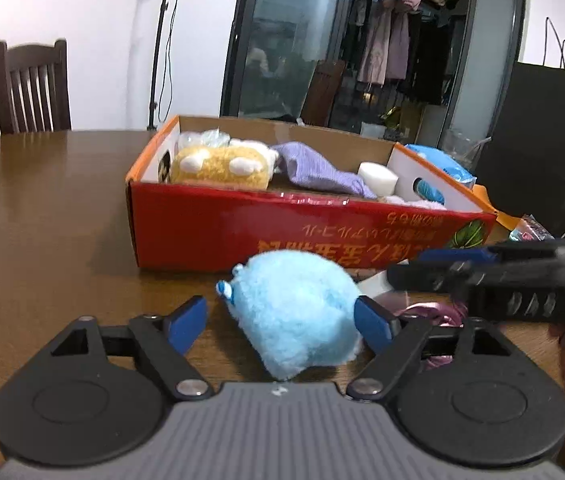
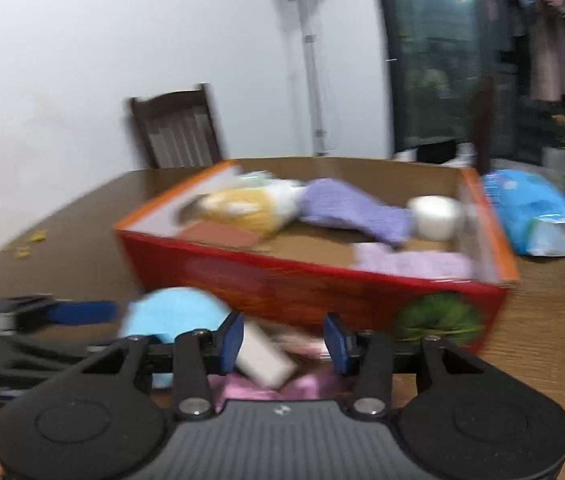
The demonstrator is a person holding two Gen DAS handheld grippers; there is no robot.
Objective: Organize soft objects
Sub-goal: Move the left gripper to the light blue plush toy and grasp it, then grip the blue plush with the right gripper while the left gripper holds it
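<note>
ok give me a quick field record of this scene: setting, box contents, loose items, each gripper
setting: wooden table, red box on it
box contents: yellow plush, purple cloth, white block
loose items: blue plush in front of the box; blue packet beside it
left gripper: jaws either side of the blue plush; one pad clear of it, not gripping
right gripper: jaws around a white block over pink fabric; contact blurred
</note>
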